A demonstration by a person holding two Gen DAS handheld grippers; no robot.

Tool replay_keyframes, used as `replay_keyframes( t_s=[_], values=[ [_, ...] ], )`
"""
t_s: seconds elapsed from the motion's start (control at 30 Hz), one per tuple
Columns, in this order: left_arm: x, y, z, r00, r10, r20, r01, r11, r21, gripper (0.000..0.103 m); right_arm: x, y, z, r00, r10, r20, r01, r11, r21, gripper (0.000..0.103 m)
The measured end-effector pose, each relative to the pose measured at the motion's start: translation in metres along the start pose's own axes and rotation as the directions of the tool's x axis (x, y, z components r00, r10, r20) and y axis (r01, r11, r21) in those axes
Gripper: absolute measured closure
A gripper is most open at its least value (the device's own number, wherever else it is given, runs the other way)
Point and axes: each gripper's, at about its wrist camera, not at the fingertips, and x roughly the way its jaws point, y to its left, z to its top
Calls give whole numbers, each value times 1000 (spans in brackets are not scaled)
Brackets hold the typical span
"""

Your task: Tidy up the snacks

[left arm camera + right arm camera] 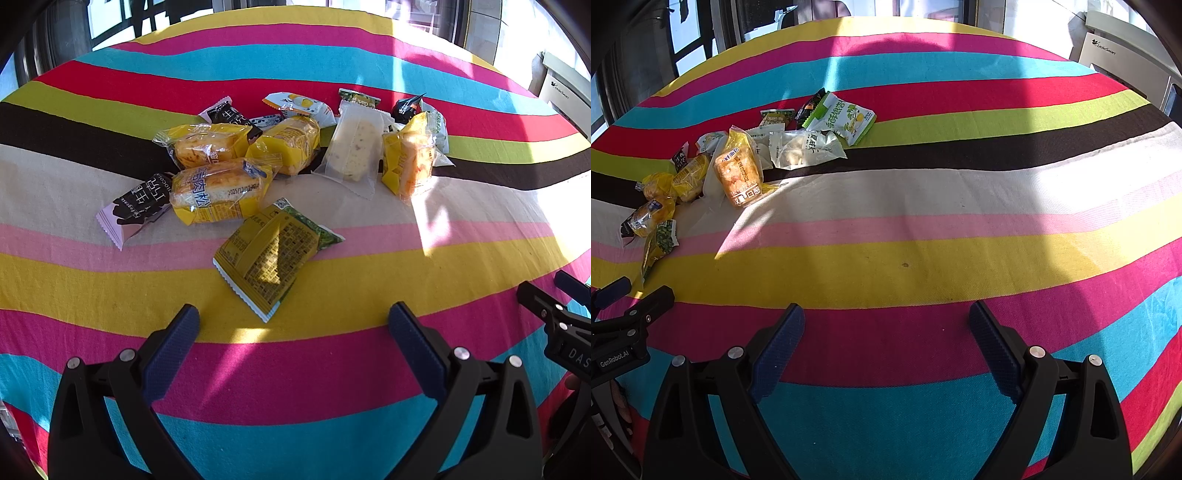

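A pile of wrapped snacks lies on the striped tablecloth [332,369]. Nearest my left gripper [293,314] is a yellow-green packet [273,254], just beyond the open, empty jaws. Behind it lie yellow bread packs [218,192], a black-and-lilac chocolate pack [136,210], a clear pack with a pale cake [352,147] and an upright orange-yellow pack [410,158]. My right gripper [886,317] is open and empty over bare cloth; the pile sits far to its left, with the orange-yellow pack [740,173] and a white-green packet [846,118]. The left gripper's side shows in the right wrist view [628,317].
The cloth [960,258] runs right to the table's far edge. A white appliance [1123,51] stands beyond the far right corner, and windows line the back. Bright sunlight falls across the cloth's right part. The right gripper's side shows in the left wrist view [561,317].
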Motion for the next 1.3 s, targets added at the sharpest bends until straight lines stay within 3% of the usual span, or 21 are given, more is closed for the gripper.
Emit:
replay_keyframes(
  t_s=[0.23,0.33,0.53,0.7,0.83,1.0,1.07,1.1,1.17,1.2,1.3],
  values=[
    [-1,2,-1,1000,-13,-7,13,1000,12,1,0,0,0,1000,0,0,0,1000,0,16],
    [-8,4,-3,998,-64,-24,66,996,55,1,0,0,0,1000,0,0,0,1000,0,16],
    [-40,53,6,991,-93,94,87,994,70,1,0,0,0,1000,-2,0,2,1000,-1,16],
    [-16,105,34,996,-30,83,18,991,133,1,0,1,0,1000,-1,0,1,1000,-1,16],
    [9,114,51,997,-74,21,67,964,257,1,0,1,1,1000,-1,0,1,1000,-1,16],
    [30,119,68,994,-109,-5,106,958,268,2,0,1,1,1000,-2,0,2,1000,-1,16],
    [37,118,69,986,-160,-40,165,945,281,16,0,1,1,1000,-2,0,2,1000,-1,16],
    [41,116,67,978,-194,-71,207,935,288,37,0,1,1,1000,-2,0,2,1000,-1,16],
    [35,115,63,973,-222,-57,229,931,284,63,0,1,0,1000,-2,0,2,1000,-1,16],
    [31,116,61,974,-221,-56,228,934,276,81,0,1,0,1000,-2,0,2,1000,-1,16],
    [6,114,46,942,-333,-35,331,913,239,82,0,1,1,1000,-2,0,2,1000,-1,16]
  ],
)
